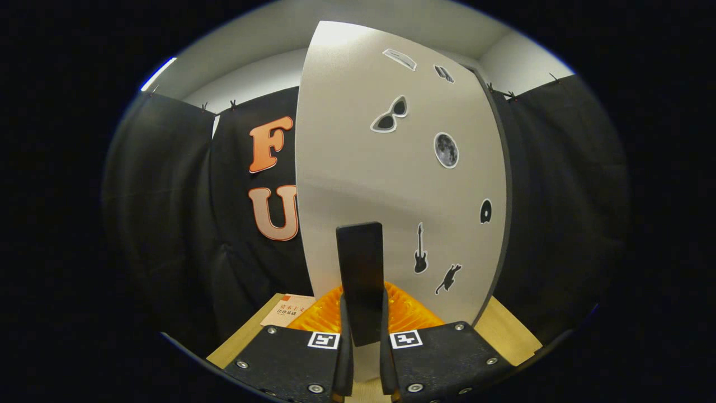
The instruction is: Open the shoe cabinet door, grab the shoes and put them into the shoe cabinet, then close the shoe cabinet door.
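Observation:
The white shoe cabinet door (363, 168) stands tall right in front of me, with several small stickers on its face. Its dark right edge (505, 196) shows, so the panel stands at an angle to me. A black flat handle (361, 268) sticks out from the door's lower part. My gripper (362, 305) is shut on this handle, and the orange ribbed fingers (411, 313) press on it from both sides.
A light wooden surface (506, 330) lies below the door on both sides. A pale booklet with an orange corner (288, 312) rests on it just left of the fingers. Black cloth walls close in the booth left and right.

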`<state>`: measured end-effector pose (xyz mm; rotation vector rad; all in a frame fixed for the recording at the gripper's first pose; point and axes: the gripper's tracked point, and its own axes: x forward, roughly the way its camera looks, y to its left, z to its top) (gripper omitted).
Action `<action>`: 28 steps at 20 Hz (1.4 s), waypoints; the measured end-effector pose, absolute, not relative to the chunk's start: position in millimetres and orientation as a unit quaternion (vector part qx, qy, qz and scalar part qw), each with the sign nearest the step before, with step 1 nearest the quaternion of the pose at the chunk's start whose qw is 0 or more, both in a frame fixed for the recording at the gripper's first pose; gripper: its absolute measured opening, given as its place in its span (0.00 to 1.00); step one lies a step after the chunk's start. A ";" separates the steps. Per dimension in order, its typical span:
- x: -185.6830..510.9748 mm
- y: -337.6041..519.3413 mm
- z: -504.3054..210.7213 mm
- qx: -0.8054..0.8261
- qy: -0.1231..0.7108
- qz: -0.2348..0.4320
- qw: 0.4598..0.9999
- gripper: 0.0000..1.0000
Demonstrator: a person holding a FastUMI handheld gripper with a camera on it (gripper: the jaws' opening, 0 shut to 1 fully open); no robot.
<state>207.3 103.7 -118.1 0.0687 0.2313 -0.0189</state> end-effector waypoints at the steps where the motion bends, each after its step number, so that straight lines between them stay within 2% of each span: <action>1: 203.4 99.4 -117.3 0.033 0.115 -0.010 0.993 0.19; 7: 181.0 78.3 -112.8 0.025 0.108 -0.007 0.994 0.17; 14: 163.7 50.9 -111.0 0.042 0.104 0.053 0.992 0.17; 23: 146.7 13.5 -110.7 0.055 0.090 0.096 0.990 0.17; 28: 144.5 -4.9 -111.0 0.059 0.084 0.081 0.991 0.17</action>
